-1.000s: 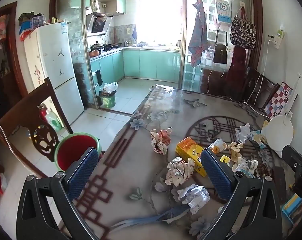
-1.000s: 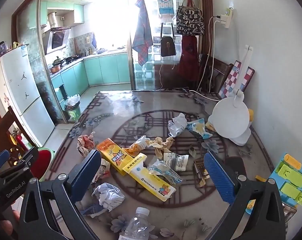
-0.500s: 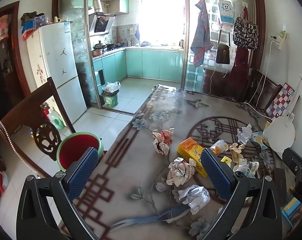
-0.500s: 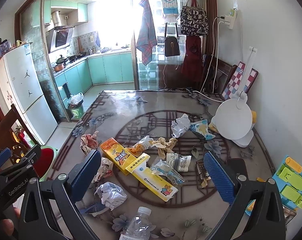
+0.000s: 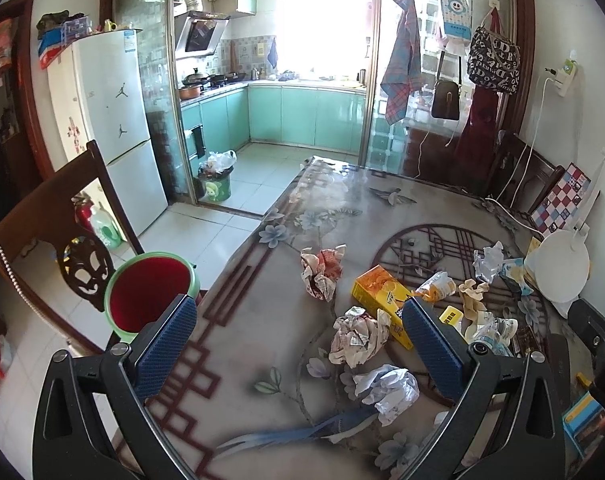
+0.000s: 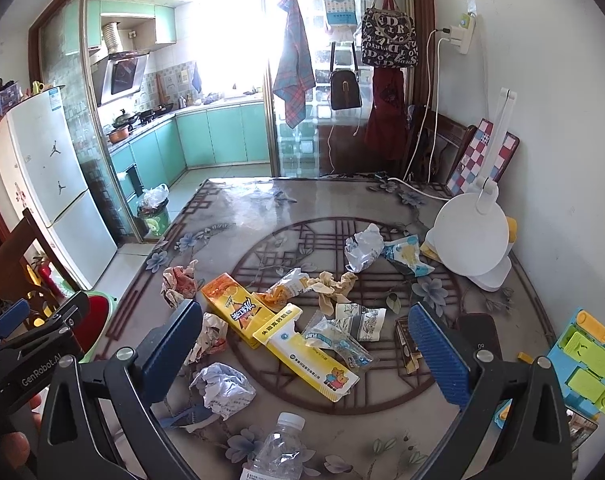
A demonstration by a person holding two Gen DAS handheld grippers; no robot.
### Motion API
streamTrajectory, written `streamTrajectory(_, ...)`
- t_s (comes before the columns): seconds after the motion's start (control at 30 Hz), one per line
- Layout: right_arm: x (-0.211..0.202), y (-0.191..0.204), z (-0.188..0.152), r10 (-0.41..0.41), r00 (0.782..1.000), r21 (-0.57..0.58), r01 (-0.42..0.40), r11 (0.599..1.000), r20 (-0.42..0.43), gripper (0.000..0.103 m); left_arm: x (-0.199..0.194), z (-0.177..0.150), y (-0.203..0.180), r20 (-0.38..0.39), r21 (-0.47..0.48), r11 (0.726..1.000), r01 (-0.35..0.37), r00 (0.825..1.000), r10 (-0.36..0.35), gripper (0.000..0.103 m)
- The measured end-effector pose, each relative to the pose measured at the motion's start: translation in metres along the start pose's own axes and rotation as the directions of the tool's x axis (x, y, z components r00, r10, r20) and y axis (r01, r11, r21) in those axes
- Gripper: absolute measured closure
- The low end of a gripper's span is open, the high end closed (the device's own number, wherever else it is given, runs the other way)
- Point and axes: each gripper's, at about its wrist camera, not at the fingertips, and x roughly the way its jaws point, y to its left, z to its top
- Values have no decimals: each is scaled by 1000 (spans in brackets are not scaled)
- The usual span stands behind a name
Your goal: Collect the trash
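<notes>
Trash lies scattered on the patterned table: crumpled paper balls, a white wad, an orange carton, a yellow box, wrappers and a clear plastic bottle at the near edge. A green bin with a red inside stands on the floor left of the table. My left gripper is open and empty above the table's near left part. My right gripper is open and empty above the trash pile.
A wooden chair stands by the bin. A white round lamp and a checkered board stand at the table's right side. A blue and green toy lies at the near right. A cable crosses the far edge.
Both grippers have risen and tilted slightly, so the views shifted a little downward. Both stayed open. No trash has moved.
</notes>
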Motion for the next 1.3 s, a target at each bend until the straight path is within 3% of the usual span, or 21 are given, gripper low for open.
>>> streamTrajectory(0.27,36,8,-8,-60,991,-116,46,992,-121,0,27,-8,5,-88,-10,1000,22,996,-22,0)
streamTrajectory(0.33,46,13,-9,-14,994,-105,2,995,-111,0,37,-11,11,-129,-26,1000,0,992,-3,0)
streamTrajectory(0.43,73,28,-9,47,982,-131,-72,989,-183,0,51,-18,21,-178,-22,1000,-12,984,8,0)
streamTrajectory(0.5,102,41,-9,105,964,-152,-145,978,-246,0,56,-23,29,-184,-9,1000,13,983,-14,0)
streamTrajectory(0.63,165,66,-12,194,906,-160,-270,949,-376,1,76,-30,41,-242,4,1000,30,970,-28,0)
streamTrajectory(0.7,195,77,-14,166,890,-219,-279,935,-425,6,83,-29,47,-251,-6,999,46,967,-46,3)
streamTrajectory(0.8,229,89,-21,129,851,-293,-312,904,-509,24,93,-27,48,-256,16,996,88,963,-81,12)
streamTrajectory(0.93,263,96,-32,133,786,-309,-385,870,-604,27,104,-26,38,-267,63,981,184,950,-161,15)
streamTrajectory(1.03,284,101,-42,69,771,-370,-380,848,-633,27,108,-24,32,-272,83,968,237,940,-207,14)
streamTrajectory(1.1,297,101,-48,56,748,-371,-391,843,-661,27,113,-23,28,-276,98,960,261,934,-226,14)
streamTrajectory(1.17,307,100,-53,63,729,-353,-404,844,-682,40,120,-22,24,-295,107,953,283,925,-241,14)
streamTrajectory(1.3,302,88,-49,99,745,-308,-388,869,-660,48,132,-22,18,-344,91,929,360,886,-310,15)
